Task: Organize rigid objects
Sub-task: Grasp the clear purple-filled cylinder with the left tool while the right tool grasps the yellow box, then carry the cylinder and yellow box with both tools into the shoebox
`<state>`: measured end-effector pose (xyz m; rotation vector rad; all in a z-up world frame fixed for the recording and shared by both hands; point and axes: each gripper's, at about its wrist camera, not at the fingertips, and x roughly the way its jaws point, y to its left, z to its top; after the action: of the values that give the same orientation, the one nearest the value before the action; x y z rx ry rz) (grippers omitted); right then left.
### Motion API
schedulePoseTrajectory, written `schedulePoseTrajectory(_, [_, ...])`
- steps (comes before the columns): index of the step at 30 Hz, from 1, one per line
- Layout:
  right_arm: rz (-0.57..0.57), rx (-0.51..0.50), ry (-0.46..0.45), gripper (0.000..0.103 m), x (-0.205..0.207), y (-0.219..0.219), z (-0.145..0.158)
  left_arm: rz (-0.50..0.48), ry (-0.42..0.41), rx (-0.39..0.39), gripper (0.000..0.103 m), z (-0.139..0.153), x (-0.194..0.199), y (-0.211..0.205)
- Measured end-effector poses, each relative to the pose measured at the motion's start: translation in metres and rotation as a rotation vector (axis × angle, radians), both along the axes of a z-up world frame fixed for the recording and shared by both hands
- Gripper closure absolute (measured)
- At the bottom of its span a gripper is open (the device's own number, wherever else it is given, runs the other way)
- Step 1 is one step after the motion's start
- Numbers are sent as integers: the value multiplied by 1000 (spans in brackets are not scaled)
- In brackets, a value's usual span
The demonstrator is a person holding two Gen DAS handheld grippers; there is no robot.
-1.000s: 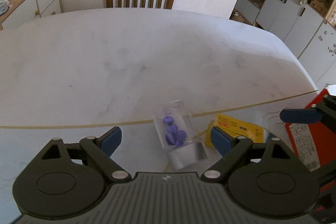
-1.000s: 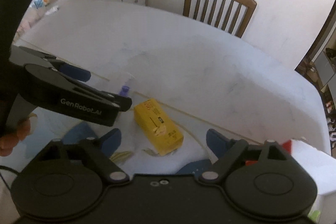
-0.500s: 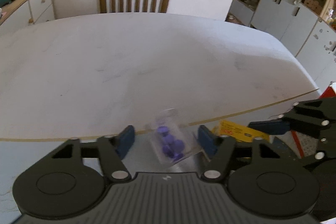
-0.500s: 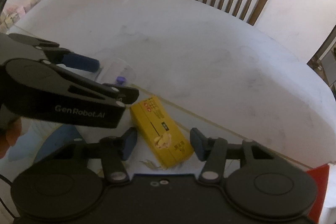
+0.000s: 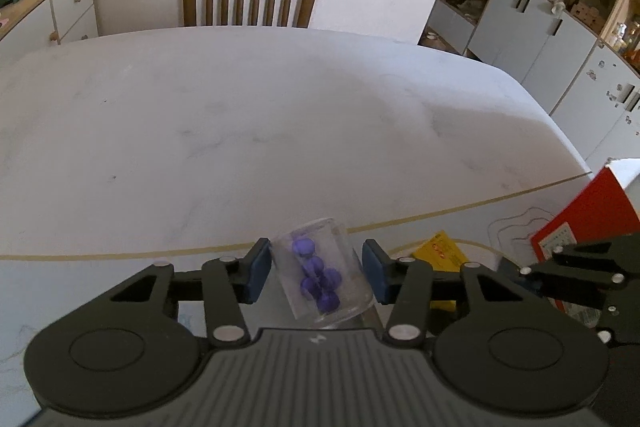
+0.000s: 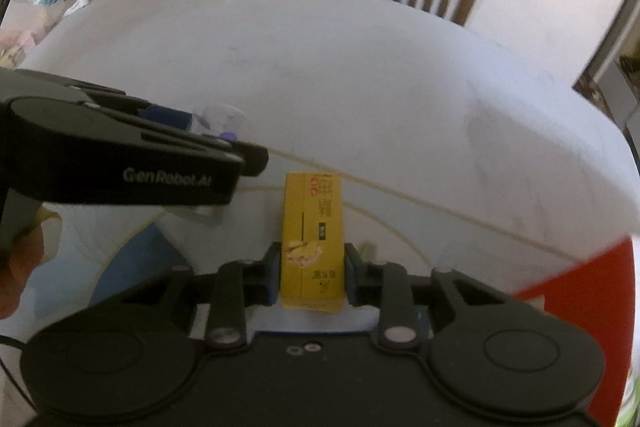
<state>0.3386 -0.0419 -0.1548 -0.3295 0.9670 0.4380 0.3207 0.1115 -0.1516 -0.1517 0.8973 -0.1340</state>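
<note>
Right wrist view is showing "GenRobot.AI" on the left gripper (image 6: 224, 147) at nine o'clock. Its jaws are closing around the clear jar (image 5: 324, 273). The right gripper (image 6: 312, 277) is closing on the yellow carton (image 6: 312, 227), whose print is unreadable.

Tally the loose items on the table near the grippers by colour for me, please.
Clear: 1, the clear jar of purple pins, between the left gripper's closing jaws.
Yellow: 1, the yellow box, between the right gripper's closing jaws.
Red: 1, the red box at the right edge.
Total: 3
</note>
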Motion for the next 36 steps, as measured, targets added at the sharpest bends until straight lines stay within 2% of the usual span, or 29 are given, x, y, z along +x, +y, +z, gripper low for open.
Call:
schedulePoseTrajectory(10, [-81,95,19,75,-37,-23,28,-14,-5,-50,59,11,-30,0])
schedulePoseTrajectory(17, [-104,138,8,75,-66,-47,58,-56,-22,-63,62,33,-54,-16])
schedulePoseTrajectory(27, [-157,189,-52,75,-95,-102,104,-102,-65,-90,62,89,-82,-51])
schedulePoseTrajectory(36, [-236,199,-121,75,-104,-179,122,-183,-116,-112,62,142,-90,-113])
